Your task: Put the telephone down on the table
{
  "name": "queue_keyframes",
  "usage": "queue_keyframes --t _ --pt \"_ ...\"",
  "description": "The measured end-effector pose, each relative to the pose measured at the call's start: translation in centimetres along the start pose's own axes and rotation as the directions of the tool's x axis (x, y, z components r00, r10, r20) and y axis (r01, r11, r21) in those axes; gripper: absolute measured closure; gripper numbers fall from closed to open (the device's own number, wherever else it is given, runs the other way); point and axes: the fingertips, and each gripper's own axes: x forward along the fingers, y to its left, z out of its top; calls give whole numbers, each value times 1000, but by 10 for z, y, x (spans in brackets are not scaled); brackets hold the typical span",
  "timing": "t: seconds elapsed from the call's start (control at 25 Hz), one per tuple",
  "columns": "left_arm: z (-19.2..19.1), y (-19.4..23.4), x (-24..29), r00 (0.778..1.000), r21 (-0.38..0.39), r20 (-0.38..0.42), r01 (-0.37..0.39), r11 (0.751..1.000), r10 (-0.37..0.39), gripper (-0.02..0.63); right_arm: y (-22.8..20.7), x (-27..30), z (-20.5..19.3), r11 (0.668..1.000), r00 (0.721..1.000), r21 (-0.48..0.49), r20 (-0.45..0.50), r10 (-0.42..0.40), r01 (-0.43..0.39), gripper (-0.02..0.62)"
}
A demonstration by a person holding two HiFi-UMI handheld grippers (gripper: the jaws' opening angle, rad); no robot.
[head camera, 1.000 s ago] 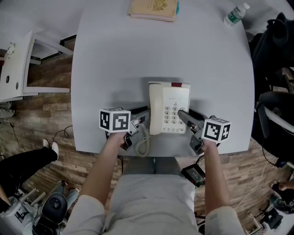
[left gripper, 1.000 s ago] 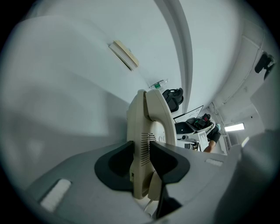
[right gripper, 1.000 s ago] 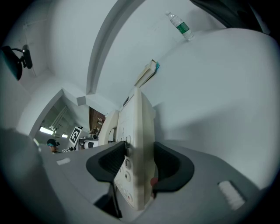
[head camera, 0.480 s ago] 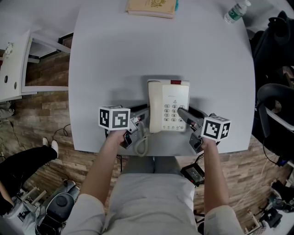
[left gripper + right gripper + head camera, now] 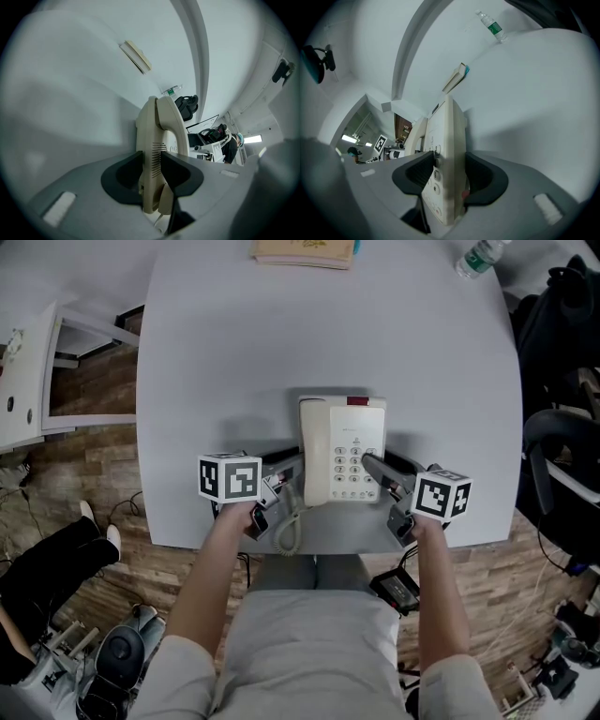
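Observation:
A cream telephone (image 5: 342,451) with a keypad and a red strip at its far end sits near the front edge of the pale grey table (image 5: 234,362). My left gripper (image 5: 296,467) is shut on the phone's left side, by the handset; in the left gripper view (image 5: 151,174) both dark jaws press the cream shell (image 5: 154,136). On the keypad side my right gripper (image 5: 369,463) is shut too, and the right gripper view (image 5: 449,176) shows its jaws clamping the body (image 5: 450,140). The coiled cord (image 5: 289,529) hangs over the table's front edge. Whether the phone touches the table is unclear.
A tan book (image 5: 305,249) lies at the table's far edge and a water bottle (image 5: 478,259) at the far right corner. Black chairs (image 5: 562,456) stand to the right, a white cabinet (image 5: 23,371) to the left. A black device (image 5: 398,589) lies on the wooden floor.
The view has shifted slightly, so table and phone sit a little higher in the picture. Both grippers keep the same hold on the telephone.

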Motion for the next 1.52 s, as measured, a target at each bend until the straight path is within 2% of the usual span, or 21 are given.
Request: queue_keyframes --t 0.4,0.64,1.24,1.36,1.52 --pt "4 0 -3 1000 31 14 -19 999 18 468 0 1 0 1000 1000 -9 -9 -6 6 376" --pt "6 -2 -4 999 53 19 -31 998 30 469 -1 1 0 998 999 -40 -28 -44 43 383" --pt "4 -2 -3 1000 42 8 -15 999 15 468 -2 0 0 998 999 -39 -4 -44 43 379" --pt "11 0 -7 999 67 32 -30 997 28 479 -3 0 1 998 999 -52 -6 -46 46 380" --pt "7 5 -12 999 37 21 -27 999 26 471 -3 -1 0 998 999 -56 -7 -41 41 388"
